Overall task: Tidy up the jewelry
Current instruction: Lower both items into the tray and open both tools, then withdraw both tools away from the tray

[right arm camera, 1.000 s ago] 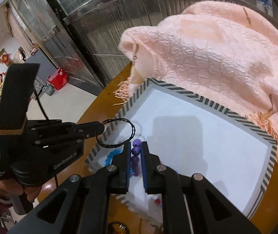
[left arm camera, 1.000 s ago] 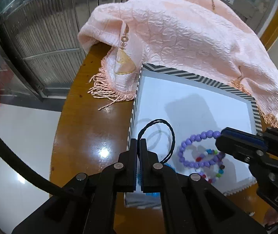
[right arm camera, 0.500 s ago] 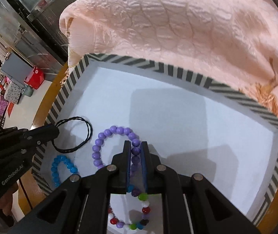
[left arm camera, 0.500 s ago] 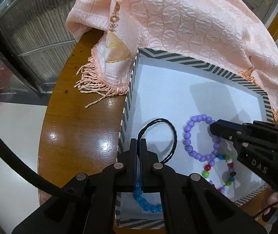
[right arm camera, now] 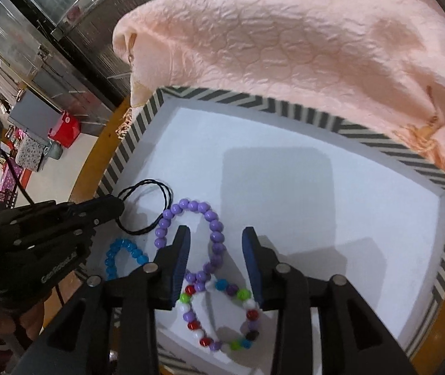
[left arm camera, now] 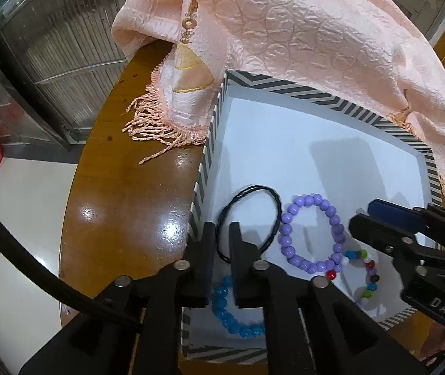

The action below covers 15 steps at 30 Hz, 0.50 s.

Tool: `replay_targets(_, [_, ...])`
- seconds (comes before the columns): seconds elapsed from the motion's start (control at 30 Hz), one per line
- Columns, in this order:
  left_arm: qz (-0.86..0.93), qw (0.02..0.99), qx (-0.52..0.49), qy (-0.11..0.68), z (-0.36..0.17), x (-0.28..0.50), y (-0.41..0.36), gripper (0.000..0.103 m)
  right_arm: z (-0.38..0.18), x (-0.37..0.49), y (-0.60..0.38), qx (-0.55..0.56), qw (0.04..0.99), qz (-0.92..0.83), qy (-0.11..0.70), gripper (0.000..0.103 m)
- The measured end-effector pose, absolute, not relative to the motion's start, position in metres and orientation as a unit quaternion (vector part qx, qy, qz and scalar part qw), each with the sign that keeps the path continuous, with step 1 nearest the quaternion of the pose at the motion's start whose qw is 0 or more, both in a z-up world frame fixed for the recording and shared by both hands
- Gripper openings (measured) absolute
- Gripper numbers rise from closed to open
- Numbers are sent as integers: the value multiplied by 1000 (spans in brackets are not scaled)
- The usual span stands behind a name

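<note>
My left gripper (left arm camera: 222,234) hides part of the blue bracelet (left arm camera: 232,315); both jaws have just been opening, spread and apart from the black cord (left arm camera: 247,218) and purple bracelet (right arm camera: 191,234) lying in the striped tray (right arm camera: 285,106). Glossy wooden tabletop (left arm camera: 122,206); pink cloth (right arm camera: 285,40) behind.

legible lettering found in two places only. in the left wrist view, the black body of the right tongs (left arm camera: 378,218) carries pale raised letters "das". in the right wrist view, the black body of the left tongs (right arm camera: 119,207) carries a pale printed word, only partly readable, apparently beginning "gen". other signage is too blurred to read.
</note>
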State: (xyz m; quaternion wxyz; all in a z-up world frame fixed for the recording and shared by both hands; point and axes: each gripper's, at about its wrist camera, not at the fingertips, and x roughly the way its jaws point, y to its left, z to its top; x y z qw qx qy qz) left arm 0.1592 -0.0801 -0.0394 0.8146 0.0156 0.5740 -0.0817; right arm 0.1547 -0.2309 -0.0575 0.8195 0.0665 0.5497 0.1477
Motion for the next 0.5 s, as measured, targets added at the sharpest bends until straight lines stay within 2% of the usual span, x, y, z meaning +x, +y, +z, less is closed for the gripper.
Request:
replay_targets(0.03, [-79,817,18,572,-37,157,-80,21,-52,151,-231,65,822,147,546,36])
replay_targets(0.1, [-80,820,18,567,-30,151,-82,22,-42,143,-234,63,828,144,538,37])
replay_targets(0.27, [-82,827,27,556,-15,131,-78,23,-23,112,-243,61,843,135,517,44])
replay_targets(0.5, [-81,839,26,537,7,95,-70,23,2,72,-248,51,858,131,494,48])
